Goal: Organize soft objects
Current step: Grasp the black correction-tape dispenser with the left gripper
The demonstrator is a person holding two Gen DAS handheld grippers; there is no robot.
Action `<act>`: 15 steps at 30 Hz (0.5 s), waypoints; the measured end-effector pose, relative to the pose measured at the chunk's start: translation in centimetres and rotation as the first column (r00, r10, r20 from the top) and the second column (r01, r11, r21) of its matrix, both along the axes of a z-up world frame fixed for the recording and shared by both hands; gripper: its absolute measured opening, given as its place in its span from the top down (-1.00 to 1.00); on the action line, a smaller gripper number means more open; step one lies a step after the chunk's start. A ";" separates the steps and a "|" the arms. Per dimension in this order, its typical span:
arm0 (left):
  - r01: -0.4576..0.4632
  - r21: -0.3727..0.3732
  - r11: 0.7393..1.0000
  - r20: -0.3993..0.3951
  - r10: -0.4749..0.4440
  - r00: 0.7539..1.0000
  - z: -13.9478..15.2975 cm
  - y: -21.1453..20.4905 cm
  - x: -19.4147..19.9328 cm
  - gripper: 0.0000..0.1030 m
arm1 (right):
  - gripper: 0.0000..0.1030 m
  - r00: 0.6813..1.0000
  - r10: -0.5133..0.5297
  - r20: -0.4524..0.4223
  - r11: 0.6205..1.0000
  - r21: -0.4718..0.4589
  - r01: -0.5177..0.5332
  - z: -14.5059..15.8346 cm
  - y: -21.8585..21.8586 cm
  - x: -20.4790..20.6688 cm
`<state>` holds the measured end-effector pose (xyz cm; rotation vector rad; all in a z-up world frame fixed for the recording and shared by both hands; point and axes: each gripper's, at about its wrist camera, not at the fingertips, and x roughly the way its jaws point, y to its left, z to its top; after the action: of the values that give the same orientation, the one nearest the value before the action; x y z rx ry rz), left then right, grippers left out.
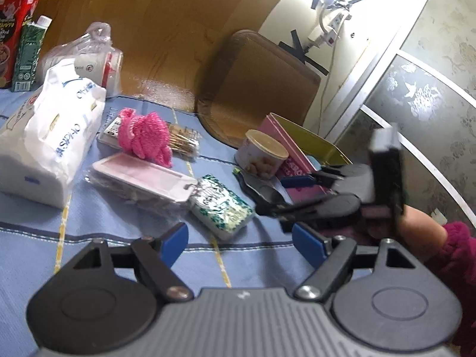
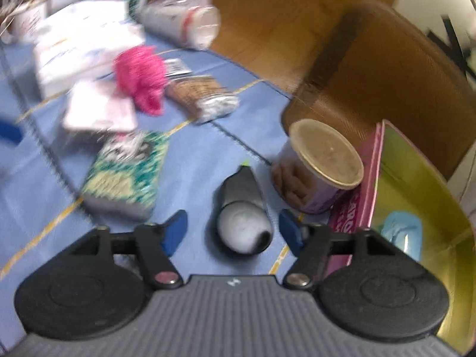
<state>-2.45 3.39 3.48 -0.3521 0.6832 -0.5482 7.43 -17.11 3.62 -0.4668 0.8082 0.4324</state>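
On a blue cloth-covered table (image 1: 119, 217), the right gripper (image 2: 232, 229) hangs with its blue-padded jaws spread wide, a rolled grey-and-white sock (image 2: 242, 208) lying between them untouched. Motion blur smears this view, so the sock's far end is hard to read. Just right of it stands a round snack tub with a tan lid (image 2: 315, 172), against a pink-sided tin box with a yellow-green inside (image 2: 416, 184), cut off at the frame edge. The left gripper (image 1: 241, 244) stands open and empty above bare cloth. Farther left lie a fluffy pink knitted piece (image 1: 145, 136), a green-patterned tissue pack (image 1: 221, 208) and a white plastic-wrapped bundle (image 1: 50, 136).
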 end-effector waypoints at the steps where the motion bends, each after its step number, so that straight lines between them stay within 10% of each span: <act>1: 0.002 0.002 1.000 0.003 -0.002 1.000 0.1 -0.2 -0.1 -0.54 | -0.36 0.999 -0.021 -0.035 1.000 0.017 0.021 -0.4 0.1 0.6; 6: 0.000 0.013 1.000 0.004 0.000 1.000 0.5 -0.7 -0.5 -0.54 | 0.00 0.977 -0.022 -0.213 0.985 0.165 0.058 -0.5 -0.4 2.6; 15: 0.119 -0.015 0.993 -0.067 -0.120 0.991 -0.3 -3.0 -0.1 -0.54 | 0.00 0.991 0.015 -0.133 0.960 0.279 0.023 -1.2 -2.8 -8.5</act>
<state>-2.55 0.43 3.19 -0.3426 0.7700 -0.6565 -1.08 -19.91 2.38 -0.1735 0.8614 0.5695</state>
